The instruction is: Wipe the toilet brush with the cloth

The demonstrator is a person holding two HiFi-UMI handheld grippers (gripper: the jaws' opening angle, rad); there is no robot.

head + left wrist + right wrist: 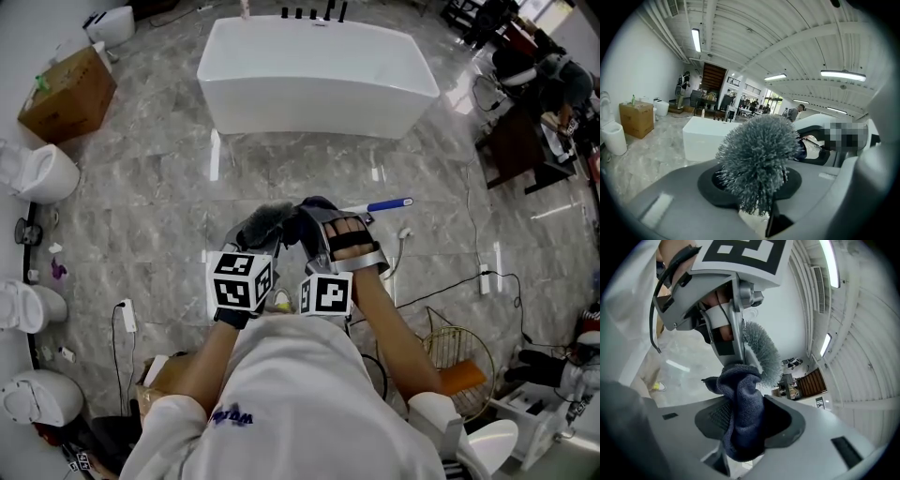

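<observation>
The toilet brush's grey bristle head (pixel 265 223) sticks up between my two grippers in the head view. In the left gripper view the brush head (pixel 759 157) rises out of the jaws, and my left gripper (pixel 757 211) is shut on the white neck just below the bristles. My right gripper (pixel 740 432) is shut on a dark blue cloth (pixel 740 404), whose top fold presses against the bristles (pixel 764 350). From above, the cloth (pixel 314 212) sits at the right side of the brush head, with the left gripper (pixel 255 239) and right gripper (pixel 317 230) close together.
A white bathtub (pixel 314 70) stands ahead on the marble floor. At the left are a cardboard box (pixel 66 94) and white toilets (pixel 42 173). A white and blue stick (pixel 384 204) shows beyond my right hand. Cables and a wire basket (pixel 459 352) lie at the right.
</observation>
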